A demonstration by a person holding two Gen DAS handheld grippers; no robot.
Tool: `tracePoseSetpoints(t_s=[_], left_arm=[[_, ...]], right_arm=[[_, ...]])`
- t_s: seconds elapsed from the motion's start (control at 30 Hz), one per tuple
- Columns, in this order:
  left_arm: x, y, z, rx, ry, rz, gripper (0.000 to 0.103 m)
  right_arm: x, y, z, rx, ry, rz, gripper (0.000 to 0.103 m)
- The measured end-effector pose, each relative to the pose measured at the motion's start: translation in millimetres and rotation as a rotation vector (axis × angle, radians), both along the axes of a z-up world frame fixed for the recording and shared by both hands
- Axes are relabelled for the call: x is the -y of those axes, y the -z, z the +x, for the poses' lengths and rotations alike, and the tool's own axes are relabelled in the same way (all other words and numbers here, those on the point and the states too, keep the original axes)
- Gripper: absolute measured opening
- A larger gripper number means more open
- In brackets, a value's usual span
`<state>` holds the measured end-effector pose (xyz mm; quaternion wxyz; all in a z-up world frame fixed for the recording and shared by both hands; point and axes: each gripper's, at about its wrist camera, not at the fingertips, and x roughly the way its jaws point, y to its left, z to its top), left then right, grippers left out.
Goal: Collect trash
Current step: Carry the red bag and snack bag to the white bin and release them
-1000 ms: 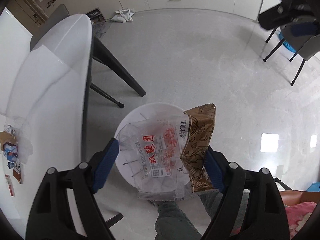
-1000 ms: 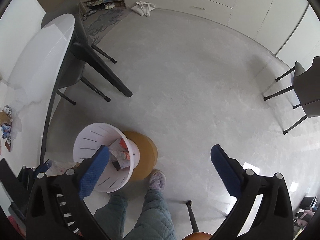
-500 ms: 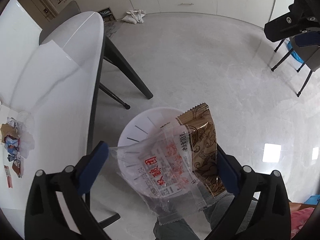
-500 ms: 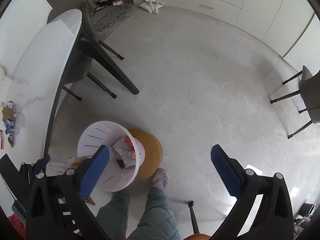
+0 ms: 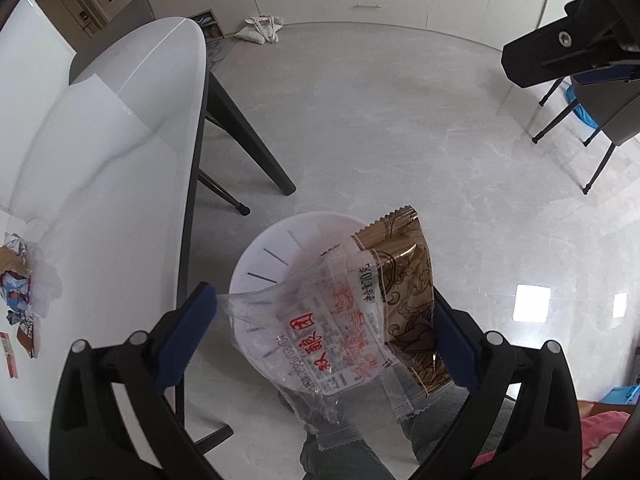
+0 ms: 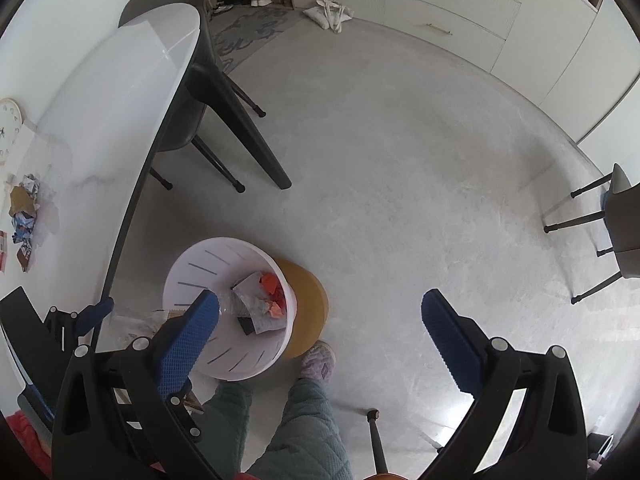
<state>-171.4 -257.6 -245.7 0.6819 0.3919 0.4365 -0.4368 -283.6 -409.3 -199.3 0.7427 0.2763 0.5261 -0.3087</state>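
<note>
Left wrist view: left fingers have spread wide, freeing wrappers above bin; right fingers gape empty.

Left gripper and right gripper downward, fingers wide apart.

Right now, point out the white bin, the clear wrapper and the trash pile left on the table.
white bin (image 6: 188, 268): right wrist view, bare inner wall.
clear wrapper (image 5: 320, 328): left wrist view, printed label at its middle.
trash pile (image 6: 24, 204): right wrist view, crumpled wrappers at its centre.
</note>
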Motion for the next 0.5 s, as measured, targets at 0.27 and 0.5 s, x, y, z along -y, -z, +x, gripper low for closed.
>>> tracePoseSetpoints(t_s=[0.27,0.5], left_arm=[[-3.9,-4.5,1.5,0.04,-0.029,-0.043,0.089],[0.5,-0.7,-4.7,0.063,-0.009,0.0,0.095]], right_arm=[[4.1,5.4,2.1,-0.007,-0.004,0.01,0.1],[3.5,8.5,1.8,-0.005,-0.011,0.024,0.1]])
